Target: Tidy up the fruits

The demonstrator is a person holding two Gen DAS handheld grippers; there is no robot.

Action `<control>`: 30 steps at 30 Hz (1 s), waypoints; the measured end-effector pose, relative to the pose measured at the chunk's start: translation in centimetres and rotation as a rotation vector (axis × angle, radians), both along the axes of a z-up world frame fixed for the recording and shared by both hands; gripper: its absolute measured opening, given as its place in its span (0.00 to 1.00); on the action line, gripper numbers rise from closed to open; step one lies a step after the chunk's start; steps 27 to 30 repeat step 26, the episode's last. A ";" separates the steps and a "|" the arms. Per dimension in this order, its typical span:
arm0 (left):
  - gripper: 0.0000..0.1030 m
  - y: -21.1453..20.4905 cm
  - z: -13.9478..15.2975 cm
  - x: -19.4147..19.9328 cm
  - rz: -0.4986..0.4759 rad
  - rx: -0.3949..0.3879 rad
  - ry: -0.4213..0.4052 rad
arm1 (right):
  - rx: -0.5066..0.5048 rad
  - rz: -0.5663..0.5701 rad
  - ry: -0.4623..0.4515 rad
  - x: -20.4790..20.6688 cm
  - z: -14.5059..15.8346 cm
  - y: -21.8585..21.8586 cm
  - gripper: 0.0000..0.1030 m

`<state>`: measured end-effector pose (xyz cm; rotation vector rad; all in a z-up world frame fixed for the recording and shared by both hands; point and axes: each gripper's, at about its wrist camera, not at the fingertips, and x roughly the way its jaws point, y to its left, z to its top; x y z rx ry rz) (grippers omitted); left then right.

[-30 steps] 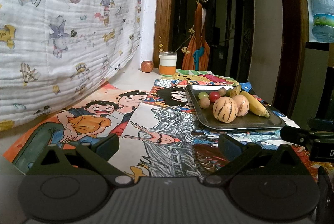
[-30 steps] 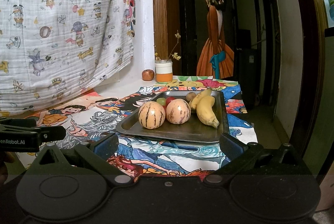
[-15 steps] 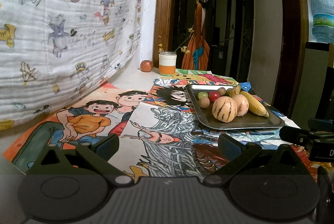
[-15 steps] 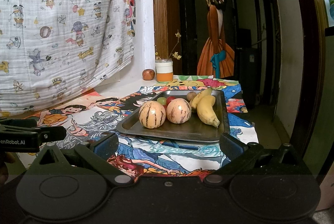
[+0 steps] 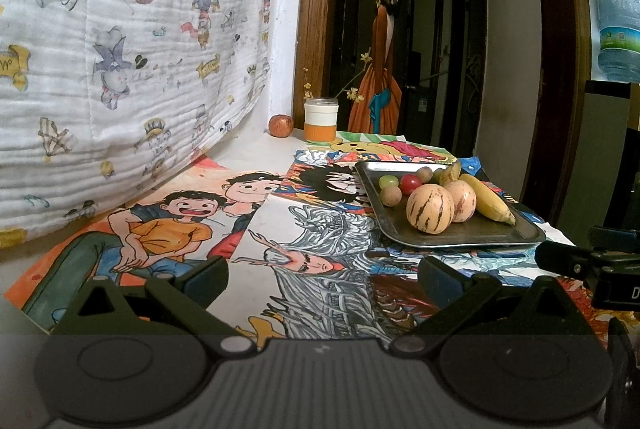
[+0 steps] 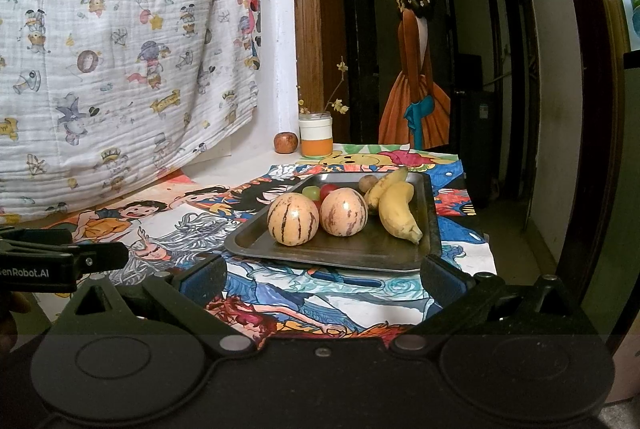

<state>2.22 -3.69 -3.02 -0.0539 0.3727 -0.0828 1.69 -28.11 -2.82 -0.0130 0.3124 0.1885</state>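
Right now you hold the left gripper point(image 5: 323, 279) and the right gripper point(image 6: 323, 275) wide open, both empty, low over the table with cartoon posters point(image 5: 192, 225). Ahead, the metal tray point(image 6: 360, 253) carries two striped melons point(image 6: 293, 219), two bananas point(image 6: 398, 211) and some small round fruits point(image 5: 410, 183)

Left gripper point(image 6: 60, 261) side — partial white lettering "enRobot.AI"; first letters cut off at frame edge.

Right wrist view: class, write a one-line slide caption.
Open right tool faces a metal tray holding two striped melons, bananas and small fruits.
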 end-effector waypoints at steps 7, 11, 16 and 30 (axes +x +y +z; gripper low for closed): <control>1.00 -0.1 -0.1 -0.2 0.007 0.014 0.003 | 0.000 0.000 0.001 0.0 0.0 0.0 1.00; 1.00 -0.2 0.1 -0.5 0.014 0.017 -0.014 | 0.000 0.000 0.001 0.0 0.0 0.1 1.00; 1.00 -0.2 0.3 -0.7 -0.013 0.001 -0.028 | 0.000 0.000 0.002 0.0 0.0 0.1 1.00; 1.00 0.0 0.3 -0.7 -0.010 -0.009 -0.024 | 0.000 -0.001 0.003 -0.1 -0.1 0.3 1.00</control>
